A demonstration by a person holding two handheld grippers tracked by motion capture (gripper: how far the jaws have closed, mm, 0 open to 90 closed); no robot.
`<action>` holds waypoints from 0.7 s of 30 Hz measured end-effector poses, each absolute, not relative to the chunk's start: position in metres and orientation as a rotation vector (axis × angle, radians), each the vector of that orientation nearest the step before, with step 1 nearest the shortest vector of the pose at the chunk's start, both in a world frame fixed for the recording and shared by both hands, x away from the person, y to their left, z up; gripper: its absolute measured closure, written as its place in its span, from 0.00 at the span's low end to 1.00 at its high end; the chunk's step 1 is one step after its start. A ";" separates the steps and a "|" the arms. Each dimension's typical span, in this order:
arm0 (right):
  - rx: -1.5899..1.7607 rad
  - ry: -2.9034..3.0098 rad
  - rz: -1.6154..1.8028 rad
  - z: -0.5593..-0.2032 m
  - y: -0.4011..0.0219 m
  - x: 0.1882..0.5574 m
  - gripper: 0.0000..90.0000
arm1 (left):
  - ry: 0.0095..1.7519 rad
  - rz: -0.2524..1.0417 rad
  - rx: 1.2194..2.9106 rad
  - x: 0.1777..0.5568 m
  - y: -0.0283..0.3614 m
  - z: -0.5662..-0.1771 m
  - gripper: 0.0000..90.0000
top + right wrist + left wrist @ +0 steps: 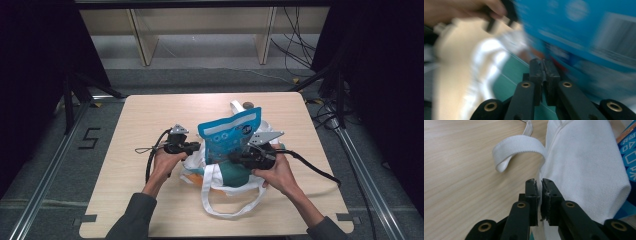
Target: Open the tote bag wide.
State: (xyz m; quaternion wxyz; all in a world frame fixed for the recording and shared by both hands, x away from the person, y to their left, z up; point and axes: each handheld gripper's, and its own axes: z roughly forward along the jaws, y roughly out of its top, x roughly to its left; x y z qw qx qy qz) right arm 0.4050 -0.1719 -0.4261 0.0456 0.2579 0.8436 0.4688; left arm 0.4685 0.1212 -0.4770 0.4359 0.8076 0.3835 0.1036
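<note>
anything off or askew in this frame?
Mostly the blue pouch: it stands tilted, only partly inside the white tote bag, which lies crumpled with its strap sprawled over the table. The left gripper is shut on the tote's edge. The right gripper view is motion-blurred. No spill or damage visible.

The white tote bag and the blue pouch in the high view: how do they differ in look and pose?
The white tote bag is plain cloth, slumped on the table with its straps looping toward the person. The blue pouch is glossy, printed with white marks, and stands upright out of the bag. The bag wraps the pouch's lower part; the pouch's top is bare. Both sit between the two grippers.
</note>
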 end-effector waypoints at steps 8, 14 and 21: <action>0.704 2.606 1.440 -0.425 -0.154 0.406 0.80 | 0.946 0.253 2.032 0.470 0.122 -0.478 0.93; 0.583 2.637 1.474 -0.423 -0.143 0.405 0.65 | 0.943 0.262 2.046 0.468 0.122 -0.477 0.92; 0.521 2.670 1.389 -0.431 -0.132 0.404 0.72 | 0.952 0.253 2.043 0.471 0.123 -0.477 0.91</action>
